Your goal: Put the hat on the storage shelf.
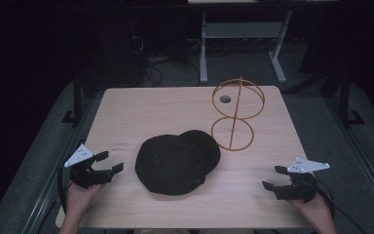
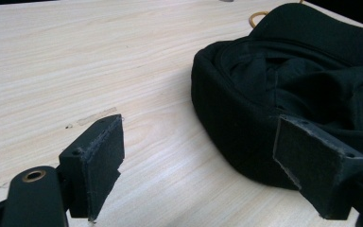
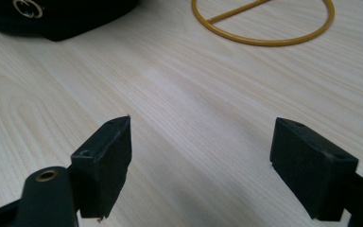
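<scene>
The table (image 1: pixel 185 105) is lit evenly from above; the room behind is left dark, and soft shadows are cast.

The left tongs (image 1: pixel 111 161) sit at the near left corner of the bench (image 1: pixel 165 105), held in the person's left hand (image 1: pixel 80 195), jaws spread wide with nothing between them, aimed right along the bench. The right tongs (image 1: pixel 275 177) sit at the bench's near right corner in the right hand (image 1: pixel 316 207), jaws likewise gaping and empty, aimed left.

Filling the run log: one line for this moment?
left gripper open, empty | right gripper open, empty | black cap on table | wire stand upright
</scene>
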### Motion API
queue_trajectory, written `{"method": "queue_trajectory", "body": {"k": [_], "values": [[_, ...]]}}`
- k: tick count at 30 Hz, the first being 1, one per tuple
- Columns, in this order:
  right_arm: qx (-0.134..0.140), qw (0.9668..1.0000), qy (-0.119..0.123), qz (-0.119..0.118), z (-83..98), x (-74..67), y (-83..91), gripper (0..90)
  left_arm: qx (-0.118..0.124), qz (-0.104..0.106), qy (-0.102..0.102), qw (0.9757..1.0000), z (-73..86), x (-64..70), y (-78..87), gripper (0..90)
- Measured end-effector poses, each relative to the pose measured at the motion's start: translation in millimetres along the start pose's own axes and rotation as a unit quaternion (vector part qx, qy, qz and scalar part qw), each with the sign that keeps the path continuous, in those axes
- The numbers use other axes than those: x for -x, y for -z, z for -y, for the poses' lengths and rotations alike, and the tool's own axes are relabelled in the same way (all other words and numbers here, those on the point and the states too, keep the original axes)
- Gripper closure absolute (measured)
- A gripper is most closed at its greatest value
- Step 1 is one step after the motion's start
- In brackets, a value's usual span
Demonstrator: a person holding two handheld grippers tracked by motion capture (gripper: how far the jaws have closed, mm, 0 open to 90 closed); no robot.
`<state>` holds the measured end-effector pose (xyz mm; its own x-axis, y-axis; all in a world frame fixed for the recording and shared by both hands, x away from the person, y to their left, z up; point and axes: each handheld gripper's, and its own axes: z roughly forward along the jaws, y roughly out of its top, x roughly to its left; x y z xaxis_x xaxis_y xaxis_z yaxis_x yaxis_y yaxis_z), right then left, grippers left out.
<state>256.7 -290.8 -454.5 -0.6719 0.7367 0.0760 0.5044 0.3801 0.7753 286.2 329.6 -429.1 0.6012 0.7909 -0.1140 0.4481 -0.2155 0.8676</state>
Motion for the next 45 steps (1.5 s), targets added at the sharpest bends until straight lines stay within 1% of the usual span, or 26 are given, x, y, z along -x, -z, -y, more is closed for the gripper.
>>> {"method": "queue_trajectory", "body": {"k": [4, 6, 8, 11, 12, 14, 15, 17, 21, 26, 29, 31, 33, 36, 37, 41, 42, 43, 44, 45], "values": [[-0.001, 1.0000, -0.001, -0.004, -0.6, 0.9, -1.0, 21.2, -0.005, -0.003, -0.005, 1.0000, -0.4, 2.7, -2.6, 16.9], [-0.002, 1.0000, 0.001, -0.004, -0.8, 1.2, -1.6, 20.9, -0.008, 0.000, -0.007, 0.9999, 0.6, 3.1, -3.0, 16.9], [-0.002, 1.0000, -0.001, -0.005, -2.2, -0.4, -1.5, 20.6, -0.010, 0.002, -0.008, 0.9999, 1.0, 3.8, -3.2, 16.9], [-0.002, 1.0000, 0.003, -0.008, -7.7, -3.8, -1.6, 19.3, -0.007, 0.003, -0.010, 0.9999, 1.1, 3.6, -2.1, 16.8], [-0.001, 0.9999, 0.001, -0.012, -10.3, -5.2, -1.8, 18.4, -0.005, 0.003, -0.010, 0.9999, 1.2, 3.5, -2.1, 16.9], [0.004, 0.9995, -0.006, -0.030, -16.3, -8.9, -2.5, 17.4, -0.007, 0.003, -0.009, 0.9999, 1.2, 3.6, -2.3, 16.8], [0.005, 0.9995, -0.003, -0.032, -18.3, -10.7, -2.8, 17.5, -0.008, 0.002, -0.012, 0.9999, 1.3, 3.6, -2.4, 16.8], [0.005, 0.9992, 0.009, -0.038, -23.7, -16.1, -4.2, 17.4, -0.008, 0.002, -0.012, 0.9999, 1.3, 4.0, -2.3, 16.8], [0.001, 0.9987, 0.014, -0.049, -31.6, -24.7, -8.3, 15.9, -0.005, 0.002, -0.005, 1.0000, 1.6, 3.3, -1.7, 16.8], [-0.001, 0.9973, 0.029, -0.067, -42.7, -36.8, -14.7, 15.8, -0.004, 0.004, -0.002, 1.0000, 1.9, 2.5, -2.3, 16.8], [-0.003, 0.9967, 0.041, -0.069, -49.0, -42.3, -16.1, 15.4, -0.006, 0.004, -0.005, 1.0000, 2.1, 3.0, -3.3, 16.8], [-0.001, 0.9956, 0.060, -0.072, -57.2, -48.6, -16.0, 15.5, -0.009, 0.002, -0.009, 0.9999, 1.9, 3.9, -3.7, 16.8], [-0.005, 0.9950, 0.066, -0.074, -61.8, -52.0, -16.0, 15.5, -0.010, 0.001, -0.010, 0.9999, 1.7, 4.5, -4.1, 16.8], [-0.002, 0.9940, 0.076, -0.079, -69.8, -57.6, -17.4, 15.6, -0.012, -0.001, -0.009, 0.9999, 2.2, 4.6, -4.6, 16.8], [-0.005, 0.9936, 0.078, -0.082, -73.0, -59.7, -19.0, 15.6, -0.013, -0.001, -0.008, 0.9999, 2.4, 4.5, -4.6, 16.8], [-0.013, 0.9905, 0.100, -0.093, -88.4, -69.8, -27.6, 16.2, -0.013, -0.005, -0.013, 0.9998, 2.0, 3.3, -3.9, 16.8], [-0.015, 0.9897, 0.103, -0.098, -92.6, -73.0, -30.2, 16.2, -0.013, -0.005, -0.013, 0.9998, 2.0, 3.3, -3.9, 16.8], [-0.015, 0.9897, 0.103, -0.098, -92.6, -73.0, -30.2, 16.2, -0.009, -0.008, -0.013, 0.9998, 1.9, 3.4, -3.5, 16.8], [-0.023, 0.9876, 0.112, -0.108, -101.3, -80.3, -35.9, 16.2, -0.005, -0.009, -0.011, 0.9999, 2.0, 2.7, -2.5, 16.8], [-0.025, 0.9866, 0.115, -0.112, -104.9, -83.5, -38.3, 16.3, -0.004, -0.010, -0.009, 0.9999, 2.1, 2.8, -2.4, 16.8]]}}
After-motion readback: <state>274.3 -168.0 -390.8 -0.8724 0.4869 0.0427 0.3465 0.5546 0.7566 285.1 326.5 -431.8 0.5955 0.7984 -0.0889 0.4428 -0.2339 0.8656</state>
